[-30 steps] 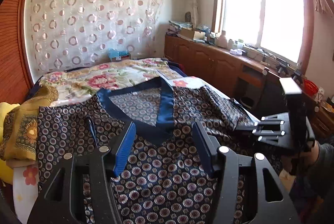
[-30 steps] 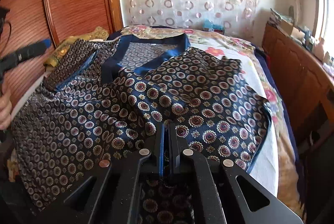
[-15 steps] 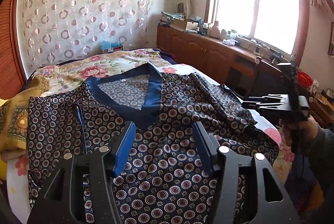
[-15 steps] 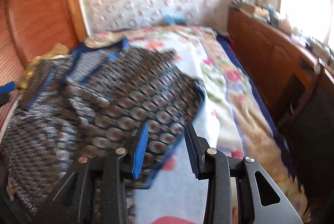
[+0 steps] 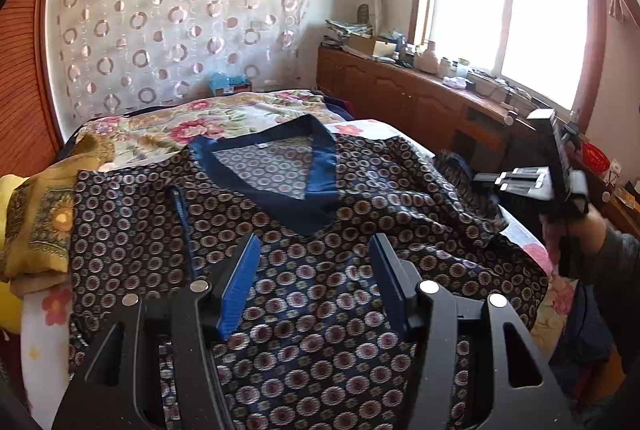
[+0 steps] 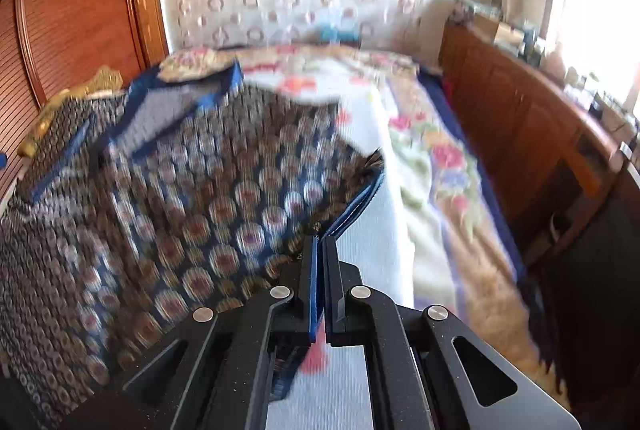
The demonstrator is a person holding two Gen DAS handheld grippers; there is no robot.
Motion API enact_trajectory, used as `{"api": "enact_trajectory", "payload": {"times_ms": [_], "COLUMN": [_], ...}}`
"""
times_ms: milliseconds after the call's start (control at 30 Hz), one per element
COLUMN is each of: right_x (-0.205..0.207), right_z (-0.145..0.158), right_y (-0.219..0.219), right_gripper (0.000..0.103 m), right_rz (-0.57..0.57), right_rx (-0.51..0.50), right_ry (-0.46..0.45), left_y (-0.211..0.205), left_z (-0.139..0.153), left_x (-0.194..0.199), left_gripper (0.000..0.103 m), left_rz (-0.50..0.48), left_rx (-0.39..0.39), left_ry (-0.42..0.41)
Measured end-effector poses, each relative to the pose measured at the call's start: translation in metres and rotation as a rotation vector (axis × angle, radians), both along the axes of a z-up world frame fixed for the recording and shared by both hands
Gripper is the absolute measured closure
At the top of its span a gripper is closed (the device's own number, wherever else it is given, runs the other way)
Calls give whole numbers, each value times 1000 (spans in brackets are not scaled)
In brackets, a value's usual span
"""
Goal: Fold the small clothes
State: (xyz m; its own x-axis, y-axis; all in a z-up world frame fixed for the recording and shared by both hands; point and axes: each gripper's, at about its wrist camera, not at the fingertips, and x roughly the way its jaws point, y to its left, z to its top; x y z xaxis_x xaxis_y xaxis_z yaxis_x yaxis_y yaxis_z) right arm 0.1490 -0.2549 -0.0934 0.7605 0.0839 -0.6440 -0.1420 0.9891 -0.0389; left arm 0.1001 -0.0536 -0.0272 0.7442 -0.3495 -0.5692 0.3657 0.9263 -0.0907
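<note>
1. One garment only is in play: patterned top, spread front-up on the bed, blue V-neck at the far end.
2. Left gripper, nearest, hovers over the chest; jaws spread, nothing between them.
3. Right gripper, at the top's right edge; jaws have just closed, pinching the blue-trimmed hem.
4. No completed fold shows; judged an early stage, first side fold beginning, all others remaining.

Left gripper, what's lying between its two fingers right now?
The left wrist view shows the patterned shirt spread flat beneath the open left gripper; nothing else lies in that gap.
</note>
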Motion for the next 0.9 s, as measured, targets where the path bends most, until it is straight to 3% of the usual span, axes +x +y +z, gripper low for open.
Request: {"api": "enact_trajectory", "payload": {"times_ms": [200,400,500,600,700,900], "right_x": [7,18,22,15,30,62], "right_z": [51,62,64,56,31,-10], "right_y": [50,102,96,82,82,76], "right_gripper": [101,97,80,78,78,77], "right_rz": [119,298,264,189,128,67], "right_rx": [16,83,80,46,0,33], "right_ry": [-131,-106,-134,-116,-36,115], "left_y": [23,37,40,42,42,37], "left_z": [-1,-2,-2,-5,-6,-9], "left_x": [3,-1,-2,-3,-2,-3], "left_gripper": [45,45,45,45,45,45], "left_rz": [52,81,86,86,82,71], "left_rx": [-19,-22,-23,-26,-36,-30], "left_ry": [2,-3,-2,0,3,11]}}
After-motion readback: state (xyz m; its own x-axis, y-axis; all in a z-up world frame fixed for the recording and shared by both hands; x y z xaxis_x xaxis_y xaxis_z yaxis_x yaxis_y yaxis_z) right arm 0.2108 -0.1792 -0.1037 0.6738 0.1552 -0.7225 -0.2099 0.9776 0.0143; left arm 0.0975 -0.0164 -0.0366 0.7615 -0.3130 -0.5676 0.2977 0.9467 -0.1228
